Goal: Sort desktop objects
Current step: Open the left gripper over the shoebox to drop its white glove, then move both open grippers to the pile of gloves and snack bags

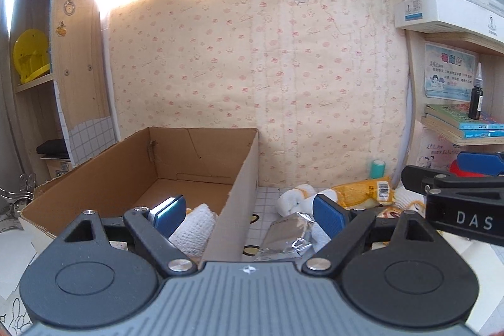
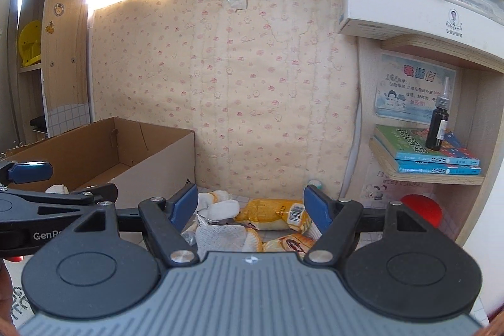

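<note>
An open cardboard box [image 1: 132,166] stands on the desk at the left, with a white cloth [image 1: 195,229] inside near its right wall. My left gripper [image 1: 249,214] is open and empty, straddling that wall. Right of the box lie white socks [image 1: 296,200], a silver foil pack [image 1: 283,236] and a yellow snack bag [image 1: 365,192]. My right gripper [image 2: 250,203] is open and empty above this pile: white socks [image 2: 220,205], a yellow bag [image 2: 271,213], a white-and-yellow glove [image 2: 226,236]. The box [image 2: 104,153] shows at the left.
A shelf at the right holds books [image 2: 425,153] with a dark dropper bottle [image 2: 438,128] on top, and a white carton [image 2: 403,18] above. A red object [image 2: 422,210] sits under the shelf. A teal roll [image 1: 378,169] stands by the papered back wall.
</note>
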`<state>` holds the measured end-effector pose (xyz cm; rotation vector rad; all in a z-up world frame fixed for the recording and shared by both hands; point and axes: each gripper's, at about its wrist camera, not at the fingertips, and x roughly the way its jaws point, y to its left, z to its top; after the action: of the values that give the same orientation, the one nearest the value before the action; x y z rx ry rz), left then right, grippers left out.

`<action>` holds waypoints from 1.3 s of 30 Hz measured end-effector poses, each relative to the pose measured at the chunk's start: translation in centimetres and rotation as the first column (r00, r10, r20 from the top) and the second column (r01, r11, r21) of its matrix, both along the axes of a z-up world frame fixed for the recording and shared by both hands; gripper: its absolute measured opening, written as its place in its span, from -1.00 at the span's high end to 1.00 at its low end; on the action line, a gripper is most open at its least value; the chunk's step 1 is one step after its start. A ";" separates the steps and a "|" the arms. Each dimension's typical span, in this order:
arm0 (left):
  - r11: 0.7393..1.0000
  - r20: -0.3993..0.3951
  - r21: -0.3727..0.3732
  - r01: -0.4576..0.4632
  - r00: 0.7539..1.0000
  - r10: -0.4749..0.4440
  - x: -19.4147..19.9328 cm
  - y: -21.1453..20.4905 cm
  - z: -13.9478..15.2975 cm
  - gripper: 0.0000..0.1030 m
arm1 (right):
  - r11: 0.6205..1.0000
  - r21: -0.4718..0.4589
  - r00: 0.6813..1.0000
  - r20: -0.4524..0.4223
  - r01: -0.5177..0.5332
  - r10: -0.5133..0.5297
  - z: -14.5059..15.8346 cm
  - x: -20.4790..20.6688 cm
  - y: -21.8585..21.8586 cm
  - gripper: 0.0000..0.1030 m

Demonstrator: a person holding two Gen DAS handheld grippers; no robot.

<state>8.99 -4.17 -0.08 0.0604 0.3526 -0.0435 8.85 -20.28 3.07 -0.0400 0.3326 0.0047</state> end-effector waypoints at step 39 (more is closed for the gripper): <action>0.999 -0.110 0.052 0.015 0.994 -0.009 2.6 -5.4 -5.7 -0.86 | 0.999 0.001 0.988 -0.148 0.039 -0.039 -5.9 4.2 -7.0 -0.52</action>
<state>11.57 -9.53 -5.74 0.1124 0.4638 -0.0494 13.02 -27.27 -2.87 -0.0296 0.4822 -0.0304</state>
